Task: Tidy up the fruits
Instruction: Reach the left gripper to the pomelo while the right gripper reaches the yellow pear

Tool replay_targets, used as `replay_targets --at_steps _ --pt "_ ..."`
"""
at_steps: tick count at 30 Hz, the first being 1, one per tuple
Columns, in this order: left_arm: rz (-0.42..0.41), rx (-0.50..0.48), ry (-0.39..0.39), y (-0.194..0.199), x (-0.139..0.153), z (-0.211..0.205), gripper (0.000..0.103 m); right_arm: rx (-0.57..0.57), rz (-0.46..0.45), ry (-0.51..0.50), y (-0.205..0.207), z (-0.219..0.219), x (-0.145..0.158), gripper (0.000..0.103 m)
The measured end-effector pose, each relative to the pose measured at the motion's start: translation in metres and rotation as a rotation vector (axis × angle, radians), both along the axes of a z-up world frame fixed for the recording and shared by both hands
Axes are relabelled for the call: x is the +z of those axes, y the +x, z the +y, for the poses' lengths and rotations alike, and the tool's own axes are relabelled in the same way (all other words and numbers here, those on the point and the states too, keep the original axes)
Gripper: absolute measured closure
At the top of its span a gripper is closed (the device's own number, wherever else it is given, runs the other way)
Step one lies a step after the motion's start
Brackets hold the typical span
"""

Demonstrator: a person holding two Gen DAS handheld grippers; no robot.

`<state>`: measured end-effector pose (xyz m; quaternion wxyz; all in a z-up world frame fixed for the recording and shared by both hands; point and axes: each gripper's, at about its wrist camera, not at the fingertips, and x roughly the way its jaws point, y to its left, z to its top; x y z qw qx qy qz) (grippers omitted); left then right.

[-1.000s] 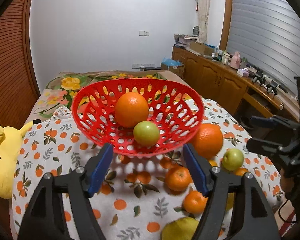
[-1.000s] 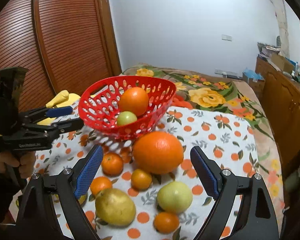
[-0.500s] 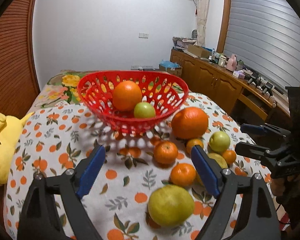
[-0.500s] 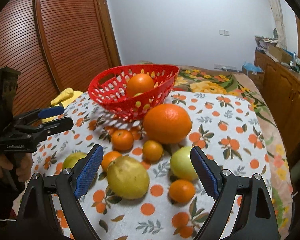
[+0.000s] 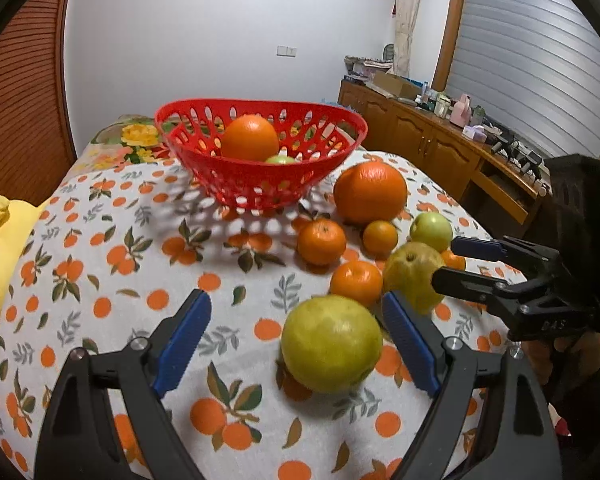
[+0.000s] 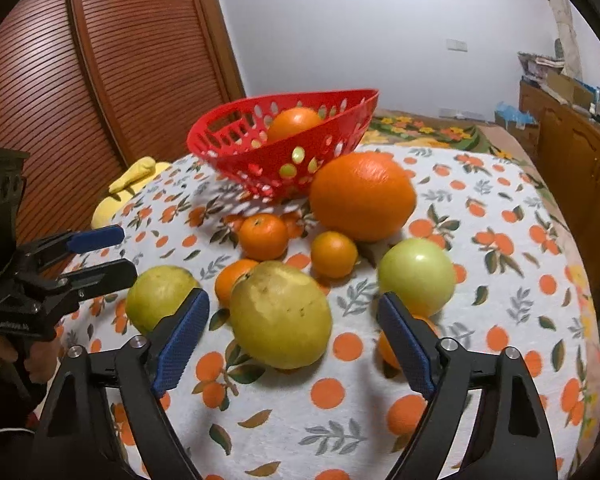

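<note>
The left claw (image 5: 296, 344) is spread wide over a yellow-green fruit (image 5: 331, 343), its pads clear of it. The right claw (image 6: 294, 340), which just narrowed slightly, is released around a yellow pear (image 6: 281, 314). Farther off on the table (image 5: 100, 248), the red basket (image 5: 260, 184) holds 2 fruits.

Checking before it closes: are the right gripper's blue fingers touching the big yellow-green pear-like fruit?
Apart. The right wrist view shows tablecloth on both sides between the blue fingers and the big yellow-green pear-like fruit.
</note>
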<state>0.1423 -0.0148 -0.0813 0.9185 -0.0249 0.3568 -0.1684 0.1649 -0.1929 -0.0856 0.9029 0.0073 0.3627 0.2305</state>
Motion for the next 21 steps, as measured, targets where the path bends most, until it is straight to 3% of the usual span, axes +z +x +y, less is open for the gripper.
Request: replay_targets --at_steps 15,21 --pt "0.028 -0.013 -0.018 -0.007 -0.012 0.000 0.015 0.018 0.051 -0.031 0.006 0.015 -0.022 0.038" --pt "0.038 -0.031 -0.017 -0.009 -0.015 -0.006 0.015 0.019 0.066 -0.029 0.007 0.016 -0.026 0.039"
